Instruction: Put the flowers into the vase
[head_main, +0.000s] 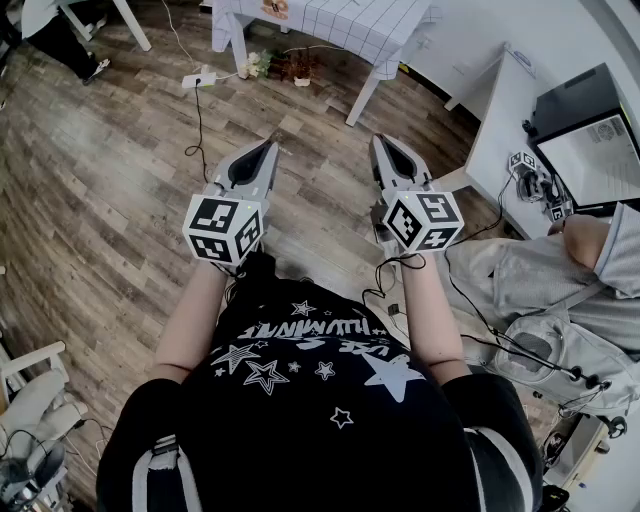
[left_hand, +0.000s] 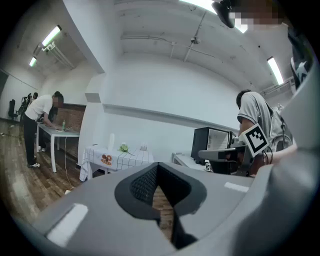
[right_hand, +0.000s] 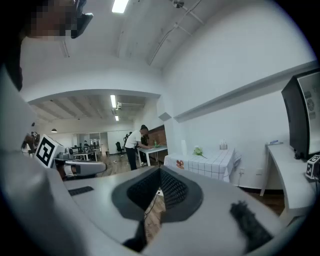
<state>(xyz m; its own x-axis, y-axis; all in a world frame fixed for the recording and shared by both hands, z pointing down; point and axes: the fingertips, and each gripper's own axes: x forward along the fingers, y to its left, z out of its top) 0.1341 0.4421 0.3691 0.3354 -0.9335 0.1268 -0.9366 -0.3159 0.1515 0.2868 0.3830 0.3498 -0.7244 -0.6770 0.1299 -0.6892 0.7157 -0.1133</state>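
The flowers (left_hand: 123, 148) are far from the person: a small green and pale bunch that lies on top of a table with a white checked cloth (left_hand: 120, 159), at the other side of the room. The right gripper view shows the same bunch (right_hand: 199, 151) on the same cloth (right_hand: 216, 162). Near the flowers on this table stands a tall white object (left_hand: 111, 141), which may be the vase, but it is too small to be sure. In the head view only the edge of the table cloth (head_main: 340, 25) shows at the top, well apart from both grippers, with wooden floor (head_main: 100, 180) between. A white power strip (head_main: 198, 78) lies on the floor near the table legs. The left gripper (head_main: 268, 148) and the right gripper (head_main: 381, 142) are held side by side in front of the person's body, almost level, and both point toward the table. In each gripper view the jaws are pressed together at the tips and nothing is between them; through the small gap behind the tips only the floor is seen. To the right of the person a white desk (head_main: 500, 120) carries a dark monitor (head_main: 590, 125), and somebody in grey clothes (head_main: 560, 285) sits there. Far at the back another person (left_hand: 40, 120) bends over a different table.
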